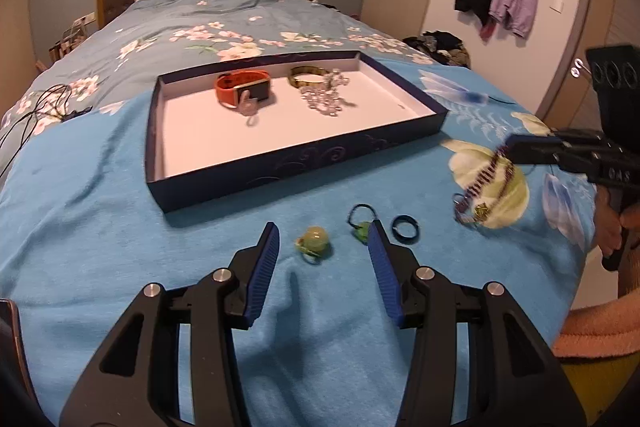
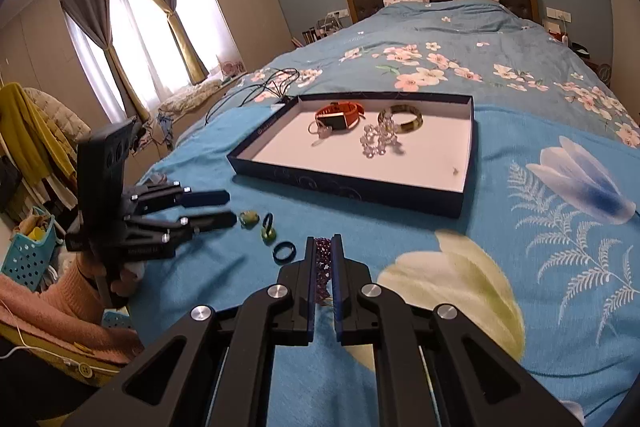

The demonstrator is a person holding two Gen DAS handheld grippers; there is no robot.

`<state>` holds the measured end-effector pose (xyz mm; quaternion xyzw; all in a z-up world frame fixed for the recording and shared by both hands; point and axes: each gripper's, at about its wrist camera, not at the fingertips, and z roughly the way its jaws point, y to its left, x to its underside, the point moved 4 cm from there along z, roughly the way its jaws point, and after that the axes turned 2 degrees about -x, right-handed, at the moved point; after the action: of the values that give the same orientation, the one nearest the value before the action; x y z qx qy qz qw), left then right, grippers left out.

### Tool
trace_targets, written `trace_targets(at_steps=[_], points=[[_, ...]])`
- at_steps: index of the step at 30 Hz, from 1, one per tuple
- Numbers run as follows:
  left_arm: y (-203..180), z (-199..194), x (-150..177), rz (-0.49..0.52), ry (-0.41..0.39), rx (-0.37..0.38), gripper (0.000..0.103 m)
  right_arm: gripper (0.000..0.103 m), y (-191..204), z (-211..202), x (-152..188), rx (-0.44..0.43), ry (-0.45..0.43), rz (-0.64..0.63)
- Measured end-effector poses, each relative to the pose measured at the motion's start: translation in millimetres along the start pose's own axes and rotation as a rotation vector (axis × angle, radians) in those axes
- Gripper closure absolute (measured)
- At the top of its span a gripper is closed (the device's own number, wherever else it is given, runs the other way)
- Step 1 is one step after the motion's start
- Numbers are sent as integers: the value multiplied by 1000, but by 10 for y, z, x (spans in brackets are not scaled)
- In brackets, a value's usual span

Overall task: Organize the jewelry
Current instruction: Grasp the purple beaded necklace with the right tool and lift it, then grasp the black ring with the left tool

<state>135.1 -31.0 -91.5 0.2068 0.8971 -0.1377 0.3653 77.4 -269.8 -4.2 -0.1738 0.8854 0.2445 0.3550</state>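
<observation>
left gripper (image 1: 324, 241) spread wide over the blue bedspread (image 1: 100, 219), near its foot edge, straddling a pale green bead ring (image 1: 314, 241) | dark blue shallow cardboard tray (image 1: 280, 163) mid-bed holds orange strap watch (image 1: 244, 89) | right gripper (image 2: 324, 259) clenched on purple beaded bracelet (image 2: 323, 267), lifted right of tray

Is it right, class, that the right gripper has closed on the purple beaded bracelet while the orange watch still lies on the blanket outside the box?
Not quite. The right gripper has indeed closed on the purple beaded bracelet, but the orange watch is not on the blanket: it lies inside the box, beside the crystal bracelet. The left wrist view shows this plainly.
</observation>
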Motion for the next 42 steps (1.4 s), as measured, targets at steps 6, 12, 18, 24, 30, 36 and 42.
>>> trace_targets(at_steps=[6,12,18,24,30,36,42], points=[[-286,1,36,78,12,78,61,98,-17,14,-70,1,-17,7],[-554,160,104,124,67,146,66,98,-15,20,-111,4,-32,8],[-575,352,36,107,109,129,68,97,-24,28,-135,1,-41,11],[-570,488,-35,101,132,102,68,98,-24,41,-132,-7,-45,9],[-576,530,-62,110,136,69,81,98,-26,61,-143,-14,-46,12],[-606,512,-56,132,128,45,81,98,-26,76,-153,-19,-48,13],[-597,458,-68,115,108,62,81,98,-33,71,-179,-22,-60,15]])
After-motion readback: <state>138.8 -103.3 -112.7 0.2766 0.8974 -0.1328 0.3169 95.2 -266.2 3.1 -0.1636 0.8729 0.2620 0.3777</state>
